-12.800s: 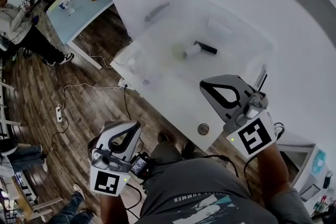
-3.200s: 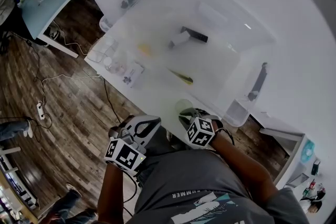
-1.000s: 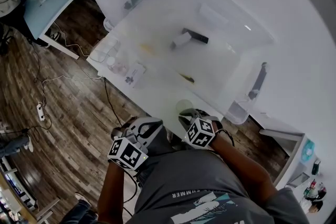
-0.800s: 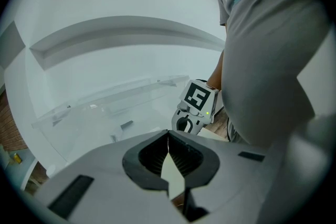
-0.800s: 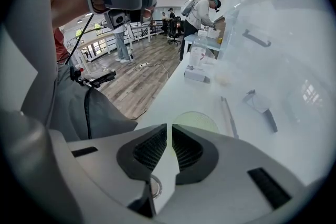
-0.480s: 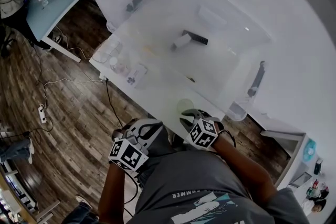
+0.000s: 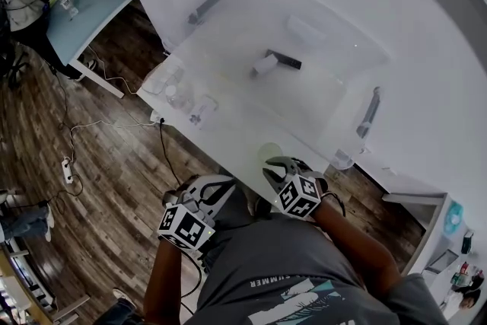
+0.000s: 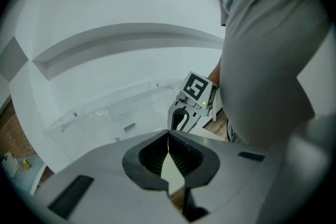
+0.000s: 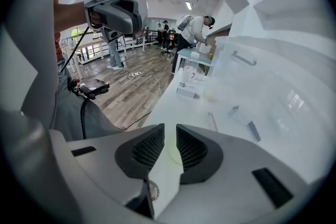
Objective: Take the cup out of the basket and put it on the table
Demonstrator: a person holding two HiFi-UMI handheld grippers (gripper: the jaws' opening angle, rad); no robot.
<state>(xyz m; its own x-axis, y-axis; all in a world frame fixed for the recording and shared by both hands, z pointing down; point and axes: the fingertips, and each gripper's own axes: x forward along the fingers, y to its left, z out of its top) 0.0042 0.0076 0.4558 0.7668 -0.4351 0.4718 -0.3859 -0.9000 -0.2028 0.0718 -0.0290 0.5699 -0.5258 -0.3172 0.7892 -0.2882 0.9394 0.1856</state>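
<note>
- The only words that can be read are on the person's grey shirt (image 7: pixel 259 255): pale letters ending in "UMMER", seen in the head view.
- Each gripper carries a cube with a black-and-white square marker. These are patterns, not words.
- The cup (image 7: pixel 268 154), pale and greenish, stands upright on the white worktop (image 7: pixel 228 135). It is close to the near edge and outside the clear basket (image 7: pixel 335 110).
- The right gripper (image 9: pixel 169 132) has its jaws spread, and they have just been opening. The cup shows through the gap beyond the tips, and the pads do not touch it.
- The left gripper (image 8: pixel 168 137) has its jaw tips pressed together, with nothing between them. It is off the worktop's near edge, over the wooden floor (image 7: pixel 114 164).
- Nearly thirteen seconds ago, the right gripper hung over the basket and the near part of the worktop held no cup.
- One second ago, the right gripper sat right at the cup. Now it has drawn back a little toward the person, and the cup stands free in the same place.
- A dark bar and a pale block lie in the basket as they did before.
</note>
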